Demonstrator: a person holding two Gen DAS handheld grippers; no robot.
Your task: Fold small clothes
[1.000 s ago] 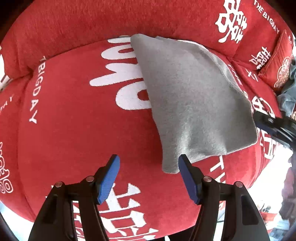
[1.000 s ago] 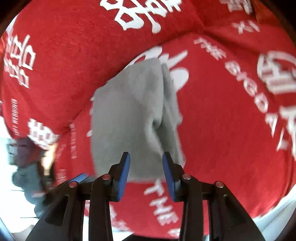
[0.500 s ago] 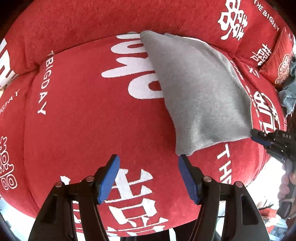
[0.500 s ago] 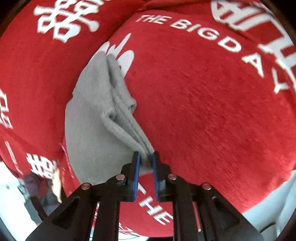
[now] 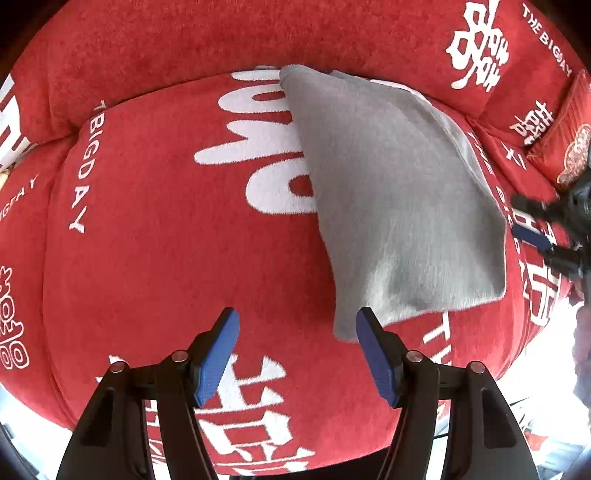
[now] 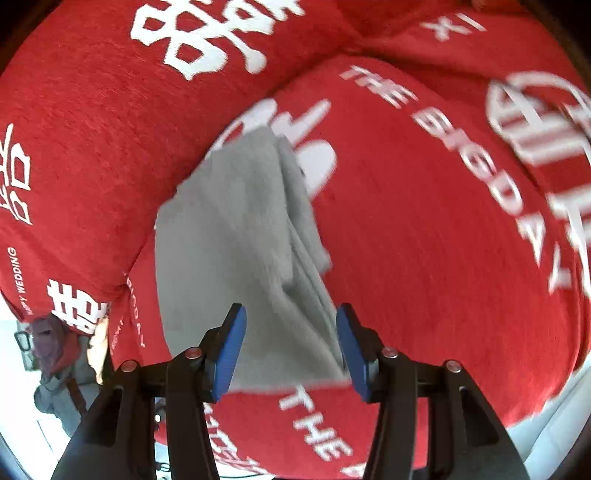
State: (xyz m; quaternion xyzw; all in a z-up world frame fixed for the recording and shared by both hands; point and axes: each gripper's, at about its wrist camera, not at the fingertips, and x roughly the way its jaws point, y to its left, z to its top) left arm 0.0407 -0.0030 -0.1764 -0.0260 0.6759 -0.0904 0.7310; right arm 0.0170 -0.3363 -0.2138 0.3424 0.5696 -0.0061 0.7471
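Observation:
A folded grey cloth [image 5: 399,192] lies flat on a red sofa seat [image 5: 166,229] with white lettering. My left gripper [image 5: 297,354] is open and empty, just in front of the cloth's near left corner. In the right wrist view the same cloth [image 6: 236,258] shows stacked layers along its right edge. My right gripper [image 6: 290,349] is open, its blue pads either side of the cloth's near edge, holding nothing. It also shows in the left wrist view [image 5: 543,236] at the cloth's right side.
The sofa backrest [image 5: 258,33] rises behind the cloth. A red cushion [image 5: 569,147] sits at the far right. The seat's front edge [image 6: 369,454] drops off just below my right gripper. A bundle of dark clothes [image 6: 55,362] lies beyond the sofa's left end.
My right gripper was shut on the cloth's edge half a second ago and has opened and let it go. My left gripper stayed open and moved back near the cloth's corner.

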